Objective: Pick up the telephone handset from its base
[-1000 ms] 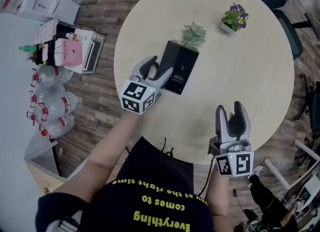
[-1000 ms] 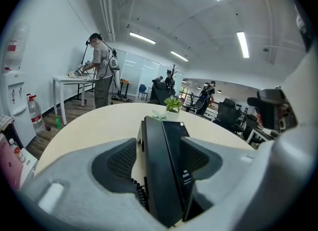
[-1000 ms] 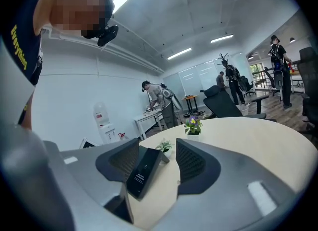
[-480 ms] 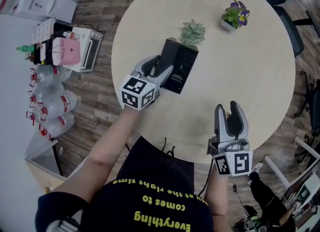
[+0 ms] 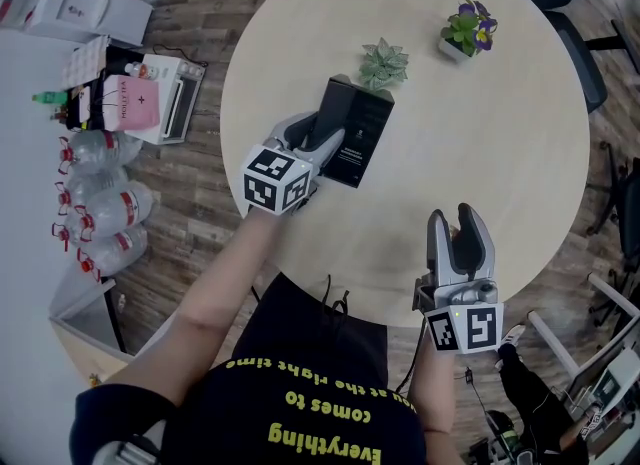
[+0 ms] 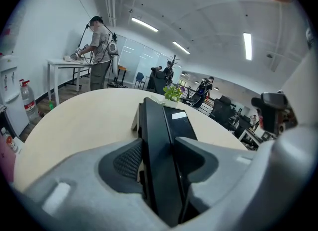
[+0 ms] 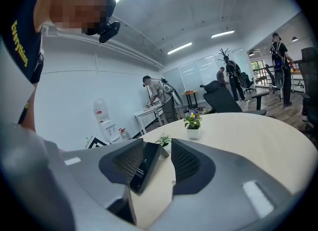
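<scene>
Left gripper [image 5: 317, 140], jaws just closing on slim black handset [image 6: 154, 121]; ribbed pads [image 6: 128, 160] touching

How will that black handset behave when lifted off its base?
The handset looks rigid, a straight slab, so it probably won't flex. Its smooth faces may slip. Pressed close against the base, it might drag that along.

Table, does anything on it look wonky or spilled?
Nothing is spilled or broken. Only the black box leans tilted rather than flat, inside the left claw, which has just been closing on it.
</scene>
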Motion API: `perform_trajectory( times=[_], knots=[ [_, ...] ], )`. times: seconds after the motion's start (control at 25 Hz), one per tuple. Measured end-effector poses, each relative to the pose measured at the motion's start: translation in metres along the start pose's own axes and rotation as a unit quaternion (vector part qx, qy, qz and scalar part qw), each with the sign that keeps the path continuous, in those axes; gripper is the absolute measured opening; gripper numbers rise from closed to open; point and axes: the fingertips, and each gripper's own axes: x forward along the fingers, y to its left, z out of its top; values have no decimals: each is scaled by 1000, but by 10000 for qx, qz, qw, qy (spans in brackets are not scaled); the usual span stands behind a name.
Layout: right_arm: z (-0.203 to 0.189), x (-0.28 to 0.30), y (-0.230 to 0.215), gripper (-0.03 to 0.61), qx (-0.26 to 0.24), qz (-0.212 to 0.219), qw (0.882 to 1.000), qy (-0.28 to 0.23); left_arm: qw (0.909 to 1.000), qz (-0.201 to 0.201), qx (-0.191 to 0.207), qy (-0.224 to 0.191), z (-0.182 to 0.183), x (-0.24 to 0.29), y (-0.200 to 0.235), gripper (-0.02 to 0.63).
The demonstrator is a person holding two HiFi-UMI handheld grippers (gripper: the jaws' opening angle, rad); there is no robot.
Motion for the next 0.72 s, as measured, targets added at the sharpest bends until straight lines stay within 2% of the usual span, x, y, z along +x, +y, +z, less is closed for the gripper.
perform_trajectory(
  times=[0.08, 0.16, 0.36, 0.48, 0.6, 0.72],
  knots=[
    [1, -1, 0, 187, 4, -6, 10000, -15, 10000, 8, 26, 72, 1, -2, 1, 193],
    [1, -1, -1, 187, 5, -10, 10000, -24, 9999, 9, 67, 120, 3, -5, 2, 135],
    [5, -3, 0, 186, -33, -29, 10000, -72, 9998, 74, 127, 103, 8, -15, 1, 91],
    [9, -7, -1, 173, -67, -77, 9998, -146, 9999, 119, 65, 20, 10, -22, -1, 80],
    [16, -14, -1, 132, -150, -180, 9994, -270, 9999, 42, 58, -109, 14, -31, -8, 80],
    [22, -21, 0, 112, -203, -248, 9989, -349, 9996, 52, 161, -214, 21, -41, -15, 80]
  ],
)
